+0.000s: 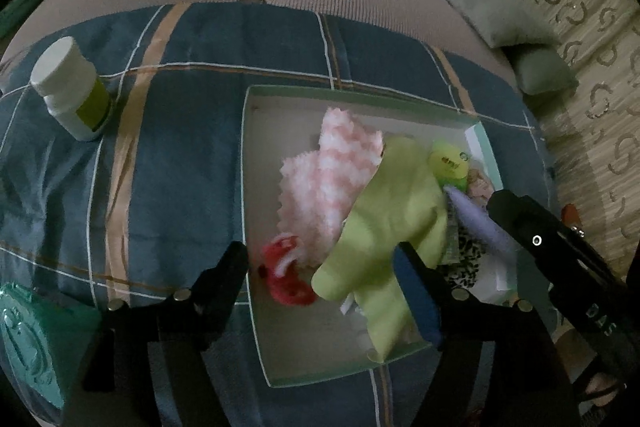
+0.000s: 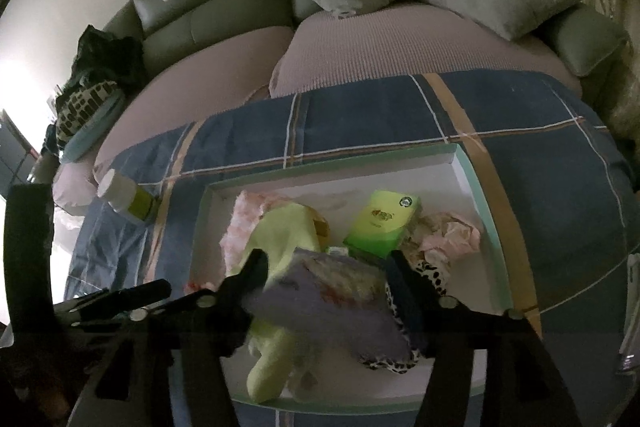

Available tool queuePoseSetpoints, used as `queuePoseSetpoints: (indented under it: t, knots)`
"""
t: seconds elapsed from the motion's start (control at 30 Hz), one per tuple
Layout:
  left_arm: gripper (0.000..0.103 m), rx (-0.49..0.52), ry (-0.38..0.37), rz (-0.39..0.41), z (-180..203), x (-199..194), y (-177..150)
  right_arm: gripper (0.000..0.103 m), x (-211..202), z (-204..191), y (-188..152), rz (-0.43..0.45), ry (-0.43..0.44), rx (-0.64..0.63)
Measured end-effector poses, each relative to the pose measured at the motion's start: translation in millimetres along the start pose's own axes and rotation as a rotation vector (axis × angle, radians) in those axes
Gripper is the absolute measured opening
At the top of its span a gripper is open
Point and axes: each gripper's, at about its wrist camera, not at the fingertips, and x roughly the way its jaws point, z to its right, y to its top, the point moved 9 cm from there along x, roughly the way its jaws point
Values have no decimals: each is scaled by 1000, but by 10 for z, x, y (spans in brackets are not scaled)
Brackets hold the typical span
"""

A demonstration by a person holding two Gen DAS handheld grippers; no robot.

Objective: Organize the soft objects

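At the far left of the left wrist view, a teal embossed lid [image 1: 24, 331] sits at the lower edge, and a white bottle [image 1: 72, 87] with an olive label lies tilted on the blue plaid cloth [image 1: 180, 155] in the upper left. Right of centre is the shallow box [image 1: 256, 307] with a pale green rim, holding the soft things: a red fuzzy piece [image 1: 286, 275] low at its left, a pink and white fluffy cloth [image 1: 328, 179] above it, a lime green cloth [image 1: 384, 219] draped across the middle, and a green packet [image 1: 448, 161] toward the upper right. The left gripper [image 1: 320, 259] hangs over the box with jaws apart, the lime cloth against its right finger, nothing clamped. In the right wrist view, the right gripper [image 2: 324, 275] stands with jaws apart around a lilac cloth [image 2: 336, 311]; whether the pads press it cannot be told. A spotted fabric [image 2: 432, 275] lies beneath, lower right.
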Motion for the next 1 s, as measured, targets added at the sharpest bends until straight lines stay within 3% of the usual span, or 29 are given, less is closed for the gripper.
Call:
queuePoseSetpoints:
  t: [0.13,0.37,0.47,0.57,0.63,1.0]
  knots:
    - [80,-22,-5,21,-54,-67,-5,68,-28,5,6,6,-7,5]
    - [83,-56,-4,65,-174,-190,-54,78,-102,19,-91,6,-20,11]
    - [94,-62,25,80,-232,-226,-99,87,-136,13,-218,-4,-44,-2]
    - [94,-56,66,107,-286,-287,-127,92,-190,32,-333,-3,-52,3]
    - [94,-61,73,121,-310,-317,-164,103,-215,42,-440,-8,-56,4]
    - [95,-56,139,107,-441,-317,-541,103,-209,-12,-886,-69,-77,-17]
